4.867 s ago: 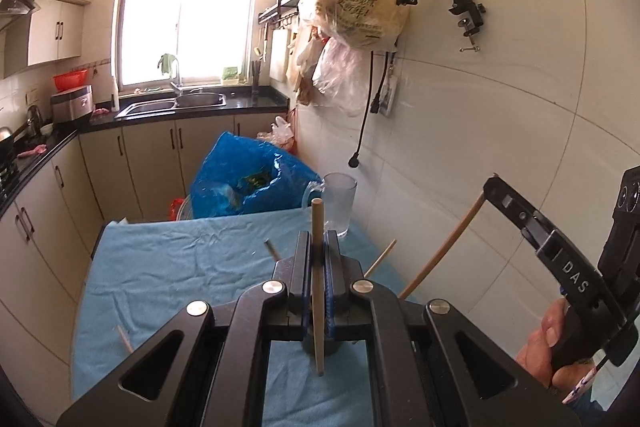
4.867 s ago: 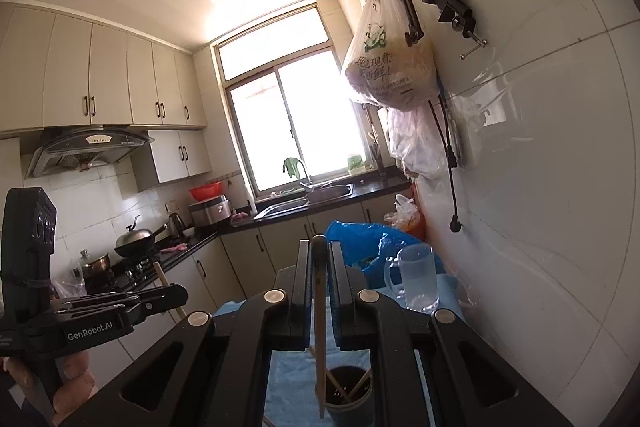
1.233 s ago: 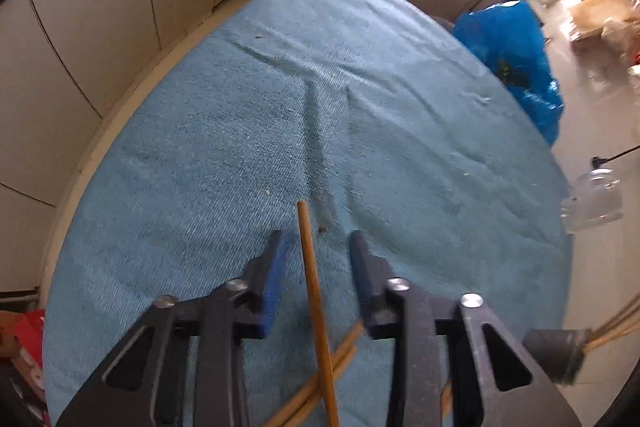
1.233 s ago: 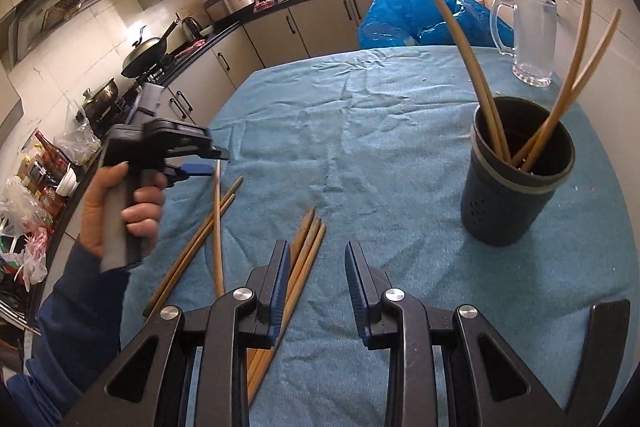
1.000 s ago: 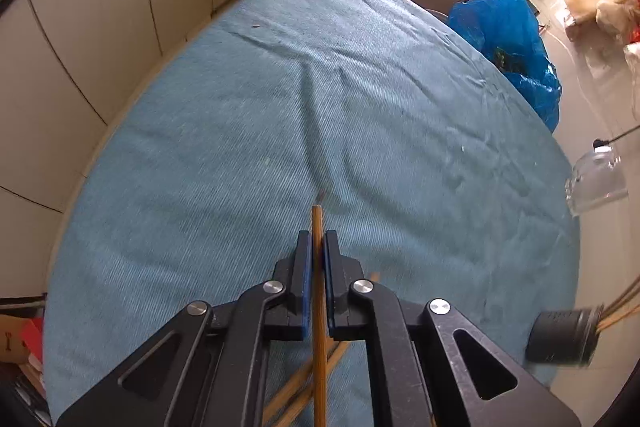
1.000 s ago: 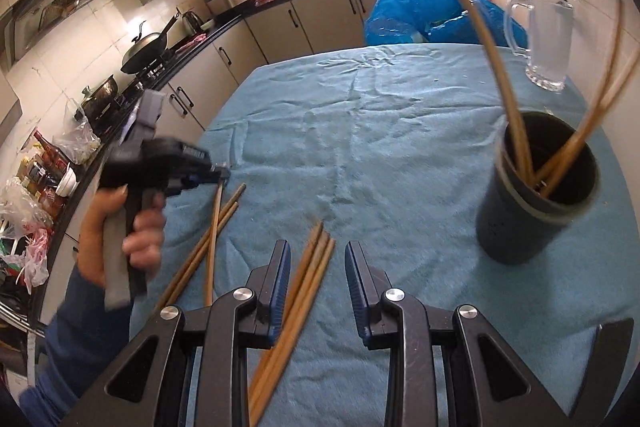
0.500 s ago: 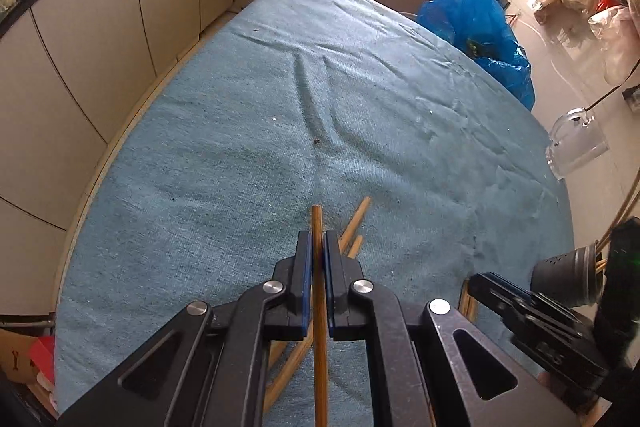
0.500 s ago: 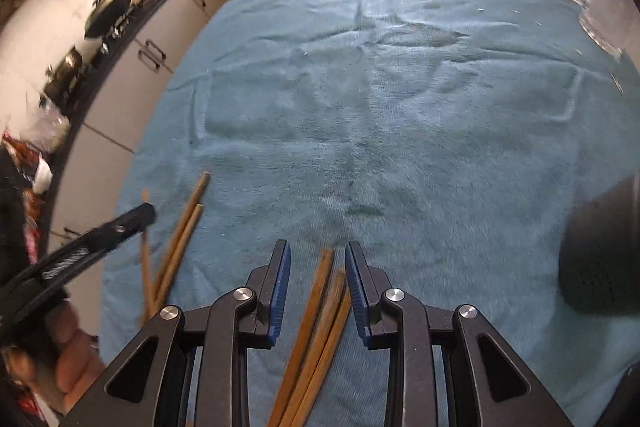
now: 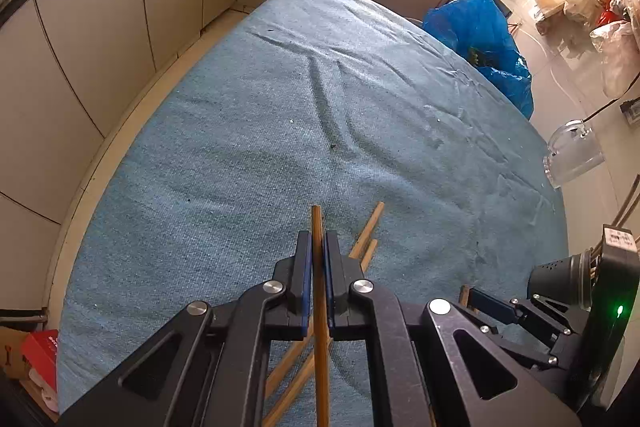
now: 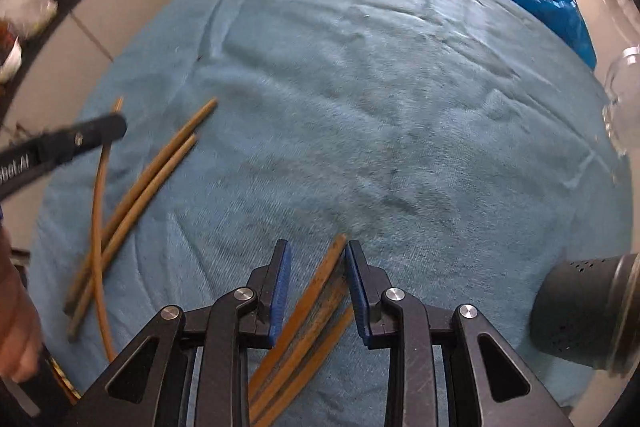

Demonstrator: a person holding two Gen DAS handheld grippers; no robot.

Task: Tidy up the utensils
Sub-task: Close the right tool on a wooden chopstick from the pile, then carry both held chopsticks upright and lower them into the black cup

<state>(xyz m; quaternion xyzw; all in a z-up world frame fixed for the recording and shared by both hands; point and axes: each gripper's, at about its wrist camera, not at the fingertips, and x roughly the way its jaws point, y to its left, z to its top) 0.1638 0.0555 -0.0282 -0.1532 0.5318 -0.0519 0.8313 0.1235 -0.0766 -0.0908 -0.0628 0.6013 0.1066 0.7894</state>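
My left gripper (image 9: 317,247) is shut on a wooden chopstick (image 9: 319,291) and holds it above the blue cloth; it shows in the right wrist view as a black finger (image 10: 80,137) over that chopstick (image 10: 97,223). Two loose chopsticks (image 9: 366,233) lie under it, also seen in the right wrist view (image 10: 152,179). My right gripper (image 10: 314,259) is open, low over a bundle of three chopsticks (image 10: 308,311) that lies between its jaws. The dark utensil holder (image 10: 592,311) stands at the right, also in the left wrist view (image 9: 560,279).
A blue cloth (image 9: 260,131) covers the table. A clear glass mug (image 9: 572,155) stands at the far right by the wall. A blue plastic bag (image 9: 480,39) sits at the table's far end. Cabinets (image 9: 100,27) run along the left.
My left gripper closed on a chopstick and lifted it off the cloth. My right gripper dropped towards the bundle of three chopsticks and stayed open.
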